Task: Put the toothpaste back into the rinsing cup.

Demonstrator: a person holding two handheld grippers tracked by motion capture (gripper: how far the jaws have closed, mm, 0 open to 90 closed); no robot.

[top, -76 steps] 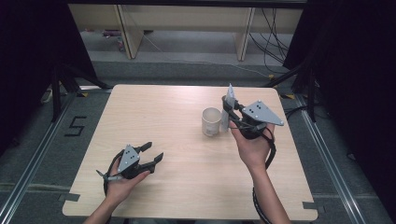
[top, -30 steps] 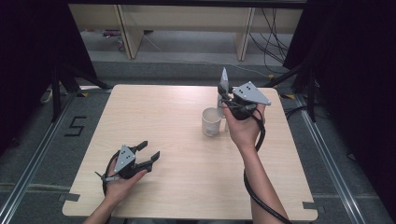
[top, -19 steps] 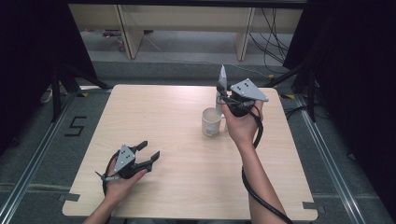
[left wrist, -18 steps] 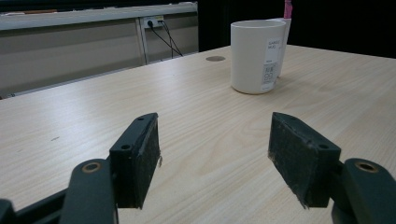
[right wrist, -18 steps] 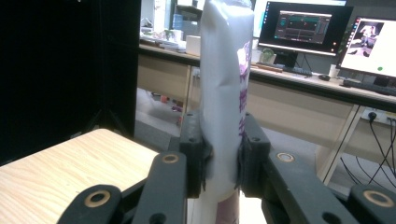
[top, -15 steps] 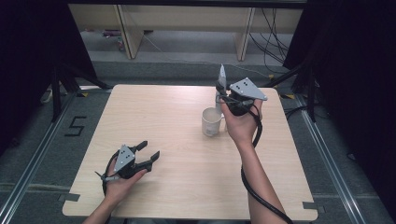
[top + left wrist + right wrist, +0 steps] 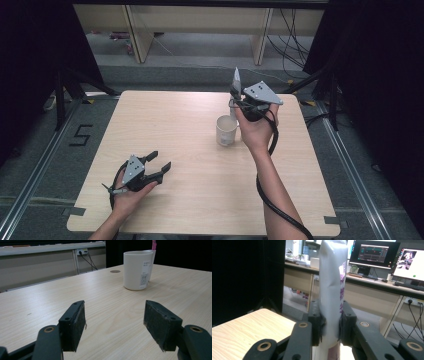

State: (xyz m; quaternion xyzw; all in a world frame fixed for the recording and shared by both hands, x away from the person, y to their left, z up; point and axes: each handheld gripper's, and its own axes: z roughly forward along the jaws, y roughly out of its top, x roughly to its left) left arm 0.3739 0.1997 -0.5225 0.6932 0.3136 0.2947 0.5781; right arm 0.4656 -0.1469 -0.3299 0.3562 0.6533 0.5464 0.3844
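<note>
Packet (image 7: 332, 290), white with purple print: stands upright, pinched between the closed-in jaws of the right hand-held gripper (image 7: 234, 99), top poking well above them. Just below and to that gripper's near-left, white mug (image 7: 226, 130) upright on the tabletop (image 7: 175, 125), apart from the packet. Against two seconds back, gripper and packet carried up or farther out past the mug's rim; probably lining up to put the packet in. Well apart, near the person, left hand-held gripper (image 7: 160, 162) low over the tabletop, jaws spread, empty.

table (image 7: 165, 125): pale matt wood-grain | mug (image 7: 137, 270): smooth white ceramic | packet (image 7: 332, 285): glossy plastic
</note>
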